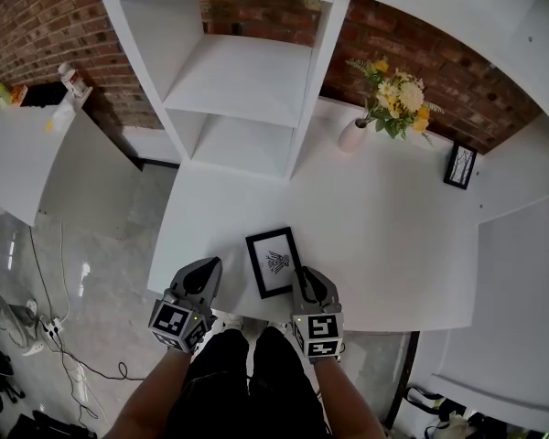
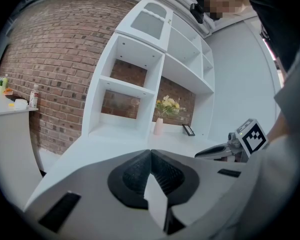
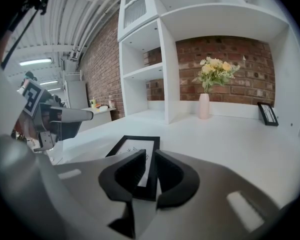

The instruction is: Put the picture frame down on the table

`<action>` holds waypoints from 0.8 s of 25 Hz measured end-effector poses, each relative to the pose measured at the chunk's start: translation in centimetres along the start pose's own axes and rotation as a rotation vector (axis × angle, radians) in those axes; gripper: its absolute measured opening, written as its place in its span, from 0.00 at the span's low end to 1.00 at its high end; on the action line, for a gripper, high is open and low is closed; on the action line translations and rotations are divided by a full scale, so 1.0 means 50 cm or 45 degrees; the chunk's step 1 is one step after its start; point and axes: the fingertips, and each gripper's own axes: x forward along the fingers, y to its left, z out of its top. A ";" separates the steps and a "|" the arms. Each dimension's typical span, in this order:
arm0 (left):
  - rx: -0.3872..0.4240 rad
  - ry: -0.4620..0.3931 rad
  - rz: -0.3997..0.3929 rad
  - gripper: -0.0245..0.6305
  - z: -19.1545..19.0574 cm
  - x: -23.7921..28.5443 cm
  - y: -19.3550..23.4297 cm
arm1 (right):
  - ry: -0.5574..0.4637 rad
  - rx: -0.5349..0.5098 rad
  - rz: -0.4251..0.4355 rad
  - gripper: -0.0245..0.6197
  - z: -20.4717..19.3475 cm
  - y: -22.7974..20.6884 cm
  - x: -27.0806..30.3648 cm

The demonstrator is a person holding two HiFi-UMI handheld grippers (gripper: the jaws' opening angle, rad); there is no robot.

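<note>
The black picture frame (image 1: 274,262) with a white mat and a plant print lies flat on the white table (image 1: 393,236), near its front edge. My right gripper (image 1: 303,278) rests at the frame's right border. In the right gripper view its jaws stand a narrow gap apart over the frame (image 3: 132,146), whose border and mat show through the gap of the right gripper (image 3: 150,160). My left gripper (image 1: 207,273) hovers left of the frame, at the table's front left corner, and is shut on nothing (image 2: 151,156).
A white shelf unit (image 1: 247,80) stands at the back left of the table. A vase of yellow flowers (image 1: 352,135) and a small black frame (image 1: 459,165) stand against the brick wall. A white counter (image 1: 27,163) lies to the left.
</note>
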 end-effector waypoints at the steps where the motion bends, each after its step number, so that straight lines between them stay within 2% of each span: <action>1: 0.001 -0.003 -0.003 0.04 0.002 0.001 -0.001 | -0.012 -0.006 -0.006 0.12 0.004 -0.002 -0.003; 5: 0.005 -0.020 -0.014 0.04 0.012 0.005 -0.007 | -0.056 -0.016 -0.020 0.04 0.023 -0.008 -0.016; 20: 0.023 -0.083 -0.039 0.04 0.053 0.010 -0.023 | -0.204 -0.025 -0.037 0.04 0.084 -0.025 -0.074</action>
